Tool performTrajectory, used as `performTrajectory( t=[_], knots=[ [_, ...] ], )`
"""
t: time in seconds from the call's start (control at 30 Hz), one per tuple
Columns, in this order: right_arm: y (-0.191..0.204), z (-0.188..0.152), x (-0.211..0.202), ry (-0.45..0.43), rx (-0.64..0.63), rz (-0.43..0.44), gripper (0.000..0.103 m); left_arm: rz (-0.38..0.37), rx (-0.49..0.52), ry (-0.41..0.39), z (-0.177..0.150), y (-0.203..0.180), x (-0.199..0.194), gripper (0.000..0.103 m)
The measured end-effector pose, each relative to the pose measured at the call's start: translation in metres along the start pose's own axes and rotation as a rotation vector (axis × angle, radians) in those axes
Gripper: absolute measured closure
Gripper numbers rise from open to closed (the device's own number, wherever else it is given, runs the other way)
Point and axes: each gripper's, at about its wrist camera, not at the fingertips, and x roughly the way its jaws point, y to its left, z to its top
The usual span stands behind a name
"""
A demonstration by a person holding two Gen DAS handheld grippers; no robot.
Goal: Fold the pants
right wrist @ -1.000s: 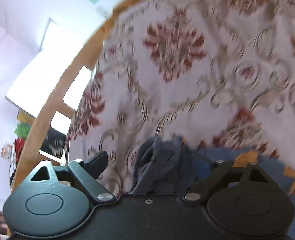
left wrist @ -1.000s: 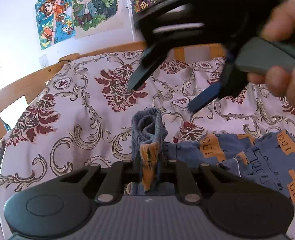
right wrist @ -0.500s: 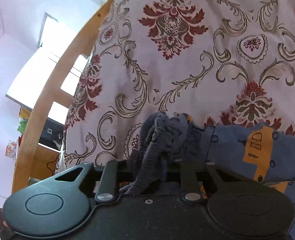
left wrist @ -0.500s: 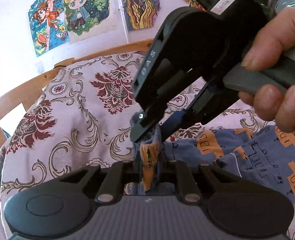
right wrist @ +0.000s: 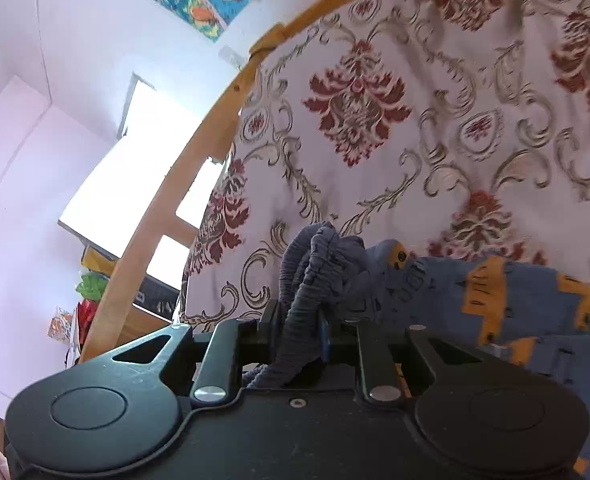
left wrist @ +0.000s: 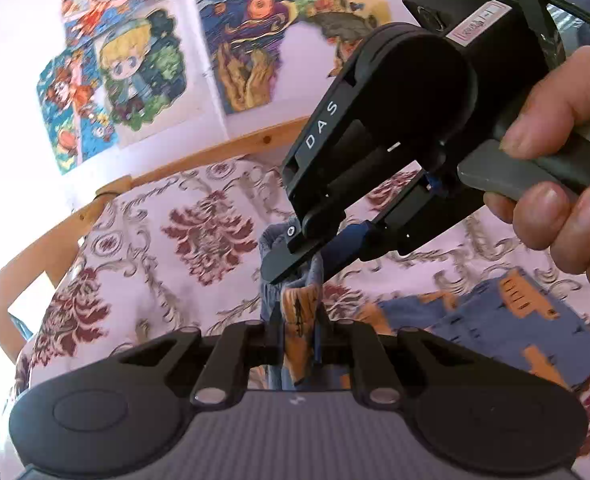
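Note:
Blue pants (left wrist: 495,320) printed with orange vehicles lie on a floral bedspread (left wrist: 199,236). My left gripper (left wrist: 298,320) is shut on a bunched edge of the pants, orange print between its jaws. Just above it in the left wrist view, my right gripper (left wrist: 301,258), held by a hand (left wrist: 567,184), is shut on the same bunch. In the right wrist view my right gripper (right wrist: 299,322) pinches the gathered elastic waistband (right wrist: 315,264), and the rest of the pants (right wrist: 515,300) trails off to the right.
A wooden bed rail (left wrist: 199,160) curves along the far and left edges of the bedspread (right wrist: 435,120). Cartoon posters (left wrist: 135,76) hang on the wall behind. A bright window (right wrist: 143,176) and cluttered furniture (right wrist: 95,292) lie beyond the rail at left.
My right gripper came down from above, reached the bunched waistband and shut on it right above my left gripper. Both grippers have since risen with the fabric.

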Motion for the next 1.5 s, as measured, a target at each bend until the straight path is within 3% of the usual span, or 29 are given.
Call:
performTrajectory(
  t=[0.4,0.77,1.17,1.27,1.37,1.5],
  knots=[
    [-0.076,-0.038,-0.092,-0.118,0.047,-0.036,0.083,-0.094,0.141,0.005,0.018,-0.101,-0.007,0.088],
    [-0.151,-0.085,-0.125,-0.243,0.177,-0.01,0.083,-0.167,0.262,0.042,0.004,-0.171,0.005,0.088],
    [-0.176,-0.102,-0.133,-0.229,0.207,-0.13,0.081,-0.301,0.263,0.125,-0.004,-0.19,0.023,0.083],
    [-0.176,-0.107,-0.135,-0.219,0.192,-0.176,0.078,-0.369,0.22,0.147,-0.007,-0.185,0.027,0.073],
    [-0.177,-0.11,-0.136,-0.216,0.194,-0.208,0.077,-0.408,0.19,0.162,-0.009,-0.183,0.028,0.071],
    [-0.172,-0.116,-0.139,-0.21,0.161,-0.316,0.064,-0.49,0.151,0.18,-0.011,-0.173,0.029,0.06]
  ],
)
